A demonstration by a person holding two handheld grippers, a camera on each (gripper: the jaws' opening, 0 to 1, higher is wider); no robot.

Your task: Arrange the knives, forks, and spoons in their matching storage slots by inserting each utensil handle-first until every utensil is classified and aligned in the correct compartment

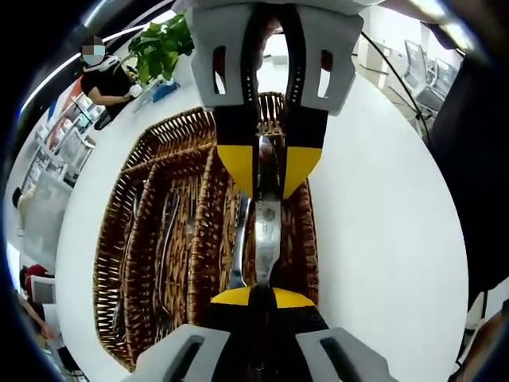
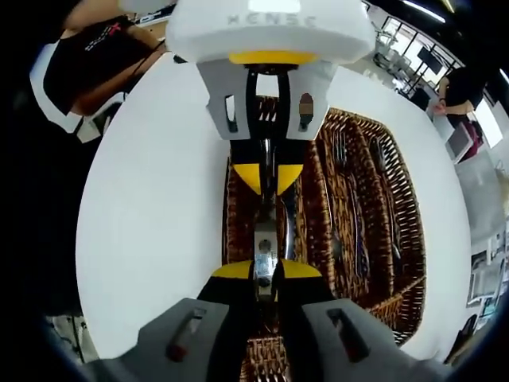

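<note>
**Both grippers pinching one utensil over the wicker tray**

Nearest in the left gripper view: left gripper (image 1: 262, 293), yellow-tipped jaws pressed together on a shiny metal utensil (image 1: 266, 231). Same piece held at its far end by the right gripper (image 1: 269, 181), coming down from the top of that view, jaws likewise closed on it. Utensil stretched between the two, above the rightmost compartment of the wicker tray (image 1: 306, 231). Kind of utensil (knife, fork or spoon) not clear; ends hidden by the jaws.

Right gripper view, mirrored arrangement: right gripper (image 2: 265, 274) low in view, pinching the utensil (image 2: 265, 239); left gripper (image 2: 266, 185) opposite, clamped on the other end. Tray (image 2: 413, 263) lying to the right, on the white round table (image 2: 151, 207).

Beyond the grippers: tray divided into long compartments by woven walls. Dark-handled cutlery (image 1: 167, 239) lying lengthwise in the middle compartments, also visible in the right gripper view (image 2: 350, 207). Types not distinguishable.

Farther off: potted green plant (image 1: 163, 44) at the table's far edge. Seated person in a dark top (image 1: 107, 79) beside it. Another person in black (image 2: 457, 87) standing past the tray.
</note>
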